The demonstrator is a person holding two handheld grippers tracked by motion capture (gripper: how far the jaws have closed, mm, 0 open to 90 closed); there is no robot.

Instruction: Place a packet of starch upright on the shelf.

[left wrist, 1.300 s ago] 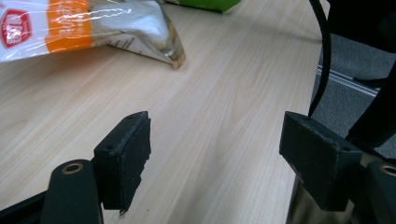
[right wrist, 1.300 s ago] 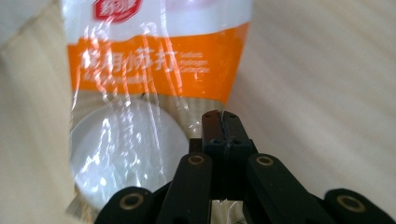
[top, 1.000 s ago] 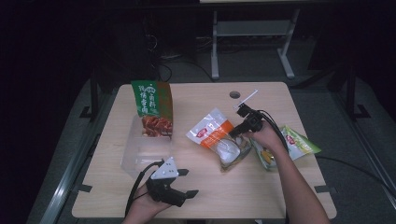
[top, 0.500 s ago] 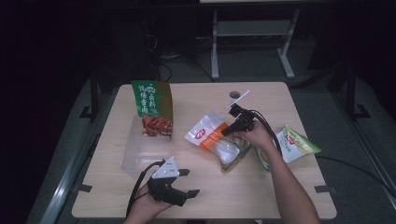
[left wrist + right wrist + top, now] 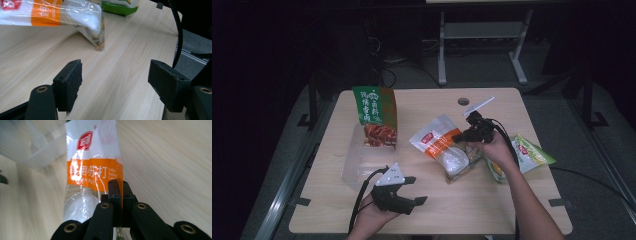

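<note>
- Nearest the person, the left tongs [image 5: 409, 192] rest on the counter [image 5: 492, 215] on the near side of the orange-and-white pouch [image 5: 443, 148], jaws spread wide with nothing between them; in the left gripper view only bare wood lies between the pads.
- The orange-and-white pouch lies mid-counter, holding a white powder. The right tongs [image 5: 460, 136] are pressed together on its film: in the right gripper view the jaws pinch the pouch's edge [image 5: 119, 195] just below the orange band.
- Judgement: the step in hand looks like carrying the pouch off by that pinch. A thin film edge can slip, so keep the squeeze firm, lift slowly and let the heavy powder end hang below the jaws.
- Just beyond the pouch on the left tongs' side stands a clear plastic bin [image 5: 362, 162], with a green snack bag [image 5: 376, 116] upright at its far end.
- Behind the right hand from the pouch lies a green-and-yellow packet [image 5: 532, 156], partly covered by the hand.
- Hard to tell: how deep the jaws bite, and the pouch's small print.
</note>
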